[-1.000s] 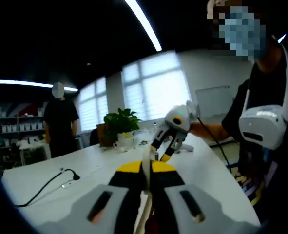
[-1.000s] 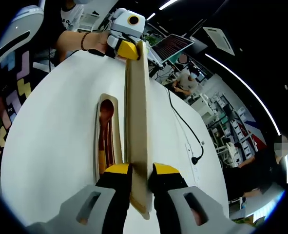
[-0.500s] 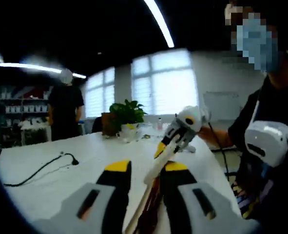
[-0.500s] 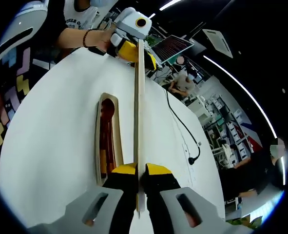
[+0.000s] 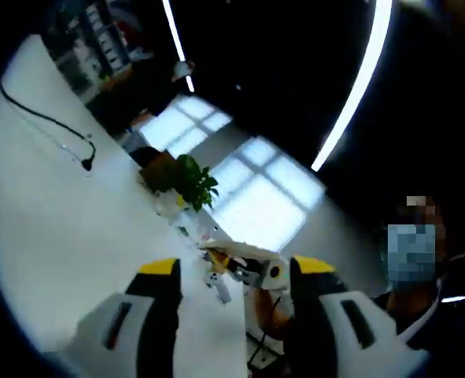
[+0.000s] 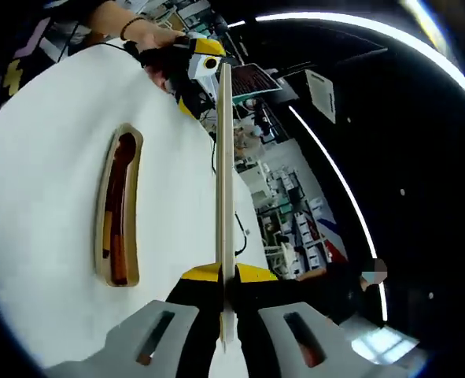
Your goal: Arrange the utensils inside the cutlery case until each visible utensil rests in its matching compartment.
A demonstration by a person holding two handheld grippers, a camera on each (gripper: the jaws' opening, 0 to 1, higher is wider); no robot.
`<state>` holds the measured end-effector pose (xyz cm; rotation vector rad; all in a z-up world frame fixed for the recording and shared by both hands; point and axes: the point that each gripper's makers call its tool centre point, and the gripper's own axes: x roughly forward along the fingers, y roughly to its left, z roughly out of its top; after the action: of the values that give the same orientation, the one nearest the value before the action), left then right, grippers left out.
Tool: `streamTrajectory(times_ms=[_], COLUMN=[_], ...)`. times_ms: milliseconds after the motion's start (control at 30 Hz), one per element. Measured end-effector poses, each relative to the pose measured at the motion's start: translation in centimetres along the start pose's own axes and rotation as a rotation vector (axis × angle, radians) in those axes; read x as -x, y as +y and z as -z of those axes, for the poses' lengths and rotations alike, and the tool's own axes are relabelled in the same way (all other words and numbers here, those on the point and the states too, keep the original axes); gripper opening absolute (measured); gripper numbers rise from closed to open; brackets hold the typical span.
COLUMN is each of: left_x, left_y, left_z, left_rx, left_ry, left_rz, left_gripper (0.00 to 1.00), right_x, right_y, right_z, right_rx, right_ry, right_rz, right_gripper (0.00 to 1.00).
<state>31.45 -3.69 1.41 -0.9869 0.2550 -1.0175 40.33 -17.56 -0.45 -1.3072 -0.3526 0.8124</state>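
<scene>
**Lid's off and held up, case base sitting open on the table**

So the right gripper (image 6: 226,277) has its jaws pinched tight on a thin wooden lid (image 6: 225,173), seen edge-on, running straight away from the jaws. My guess is it's held up and clear like that so the case underneath stays reachable.

The case base (image 6: 102,228) lies flat on the white table (image 6: 43,142), just beside the lid's line and well apart from it, not touching. Inside I can see a reddish-brown utensil (image 6: 119,197) lying lengthwise in the slot, so at least one piece looks seated already. Can't tell how many pieces are in there.

At the far end of the lid, the left gripper (image 6: 197,67) sits near its tip, a hand (image 6: 142,35) on it. Touching the lid or not? Can't tell from here.

In the left gripper view the left gripper's own jaws are spread wide with nothing between them, the right gripper (image 5: 244,268) showing beyond them.
</scene>
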Motion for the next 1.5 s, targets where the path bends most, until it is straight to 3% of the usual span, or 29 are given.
streamTrajectory(times_ms=[100, 233, 300, 367, 467, 733, 833, 867, 1033, 1267, 1500], left_x=[-0.7, -1.5, -1.2, -1.4, -1.2, -0.7, -1.2, -1.5, -2.4, -2.7, -2.9], left_y=[-0.2, 0.3, 0.8, 1.1, 1.4, 2.2, 2.5, 2.2, 1.1, 0.7, 1.1], left_z=[-0.4, -0.3, -1.5, -1.6, -1.7, -2.5, -1.4, -0.5, 1.3, 1.9, 2.8], left_rx=[0.117, 0.143, 0.242, 0.201, 0.211, 0.257, 0.237, 0.239, 0.253, 0.322, 0.333], left_ry=[-0.036, -0.044, -0.071, -0.049, -0.043, -0.053, -0.043, -0.018, -0.009, -0.023, -0.011], left_rz=[0.018, -0.008, -0.013, -0.029, -0.055, -0.097, -0.134, -0.126, -0.098, -0.092, -0.132], left_gripper=[0.62, 0.62, 0.56, 0.50, 0.50, 0.35, 0.31, 0.25, 0.14, 0.05, 0.02], right_x=[-0.1, -0.3, -0.3, -0.3, 0.0, 0.2, 0.4, 0.4, 0.7, 1.2, 0.8], right_y=[-0.3, -0.4, -0.6, -0.9, -0.9, -1.4, -1.4, -1.4, -1.1, -0.3, 0.8], right_z=[0.0, -0.2, -0.2, -0.3, -0.8, -2.2, -2.6, -2.7, -3.0, -3.1, -2.8], right_rx=[0.062, 0.081, 0.099, 0.125, 0.157, 0.277, 0.296, 0.293, 0.297, 0.315, 0.260], right_ry=[0.016, 0.029, 0.039, 0.052, 0.065, 0.079, 0.087, 0.093, 0.094, 0.082, 0.036], right_rz=[0.056, 0.104, 0.136, 0.163, 0.191, 0.269, 0.281, 0.279, 0.281, 0.291, 0.210], right_gripper=[0.02, 0.02, 0.02, 0.02, 0.02, 0.02, 0.02, 0.02, 0.02, 0.04, 0.10])
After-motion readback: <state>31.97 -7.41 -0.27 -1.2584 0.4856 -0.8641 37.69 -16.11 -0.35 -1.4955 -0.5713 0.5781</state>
